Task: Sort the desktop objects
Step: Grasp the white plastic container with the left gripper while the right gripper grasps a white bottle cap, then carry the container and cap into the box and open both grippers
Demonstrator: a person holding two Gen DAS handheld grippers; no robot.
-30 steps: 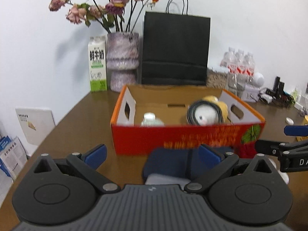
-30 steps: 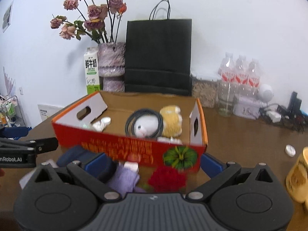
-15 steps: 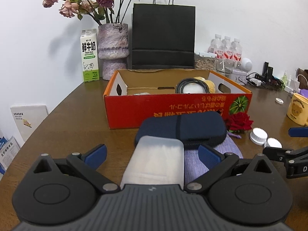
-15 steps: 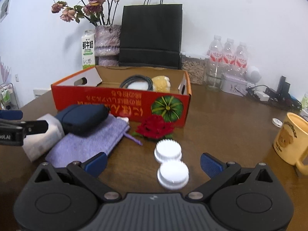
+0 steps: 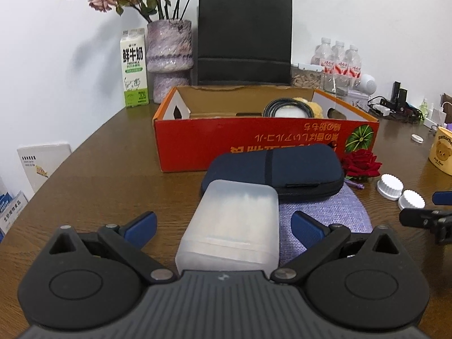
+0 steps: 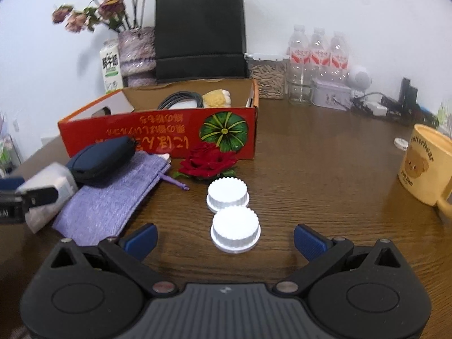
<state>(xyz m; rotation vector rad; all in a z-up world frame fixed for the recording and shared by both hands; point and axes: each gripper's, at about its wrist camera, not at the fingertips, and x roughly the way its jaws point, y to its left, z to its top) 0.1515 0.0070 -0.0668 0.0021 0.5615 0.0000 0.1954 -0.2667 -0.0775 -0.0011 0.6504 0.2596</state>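
A red cardboard box (image 5: 262, 144) stands mid-table and holds a coiled black cable (image 5: 288, 106) and a yellow plush toy (image 6: 217, 98). In front of it lie a navy zip case (image 5: 274, 169), a frosted plastic box (image 5: 234, 226), a purple cloth pouch (image 6: 113, 195), a red rose (image 6: 209, 161) and two white ribbed caps (image 6: 235, 227). My left gripper (image 5: 223, 223) is open, its fingers on either side of the frosted box. My right gripper (image 6: 224, 237) is open, with the nearer cap between its fingers.
A black paper bag (image 5: 244, 39), a vase of dried roses (image 5: 169, 56) and a milk carton (image 5: 134, 67) stand behind the box. Water bottles (image 6: 317, 56), a seed jar (image 6: 267, 76) and a tin are at the back right. A yellow bear mug (image 6: 423, 163) is on the right.
Both grippers have pulled back from the red box and come down toward the table. The frosted box now lies between my left fingers and the white caps before my right.
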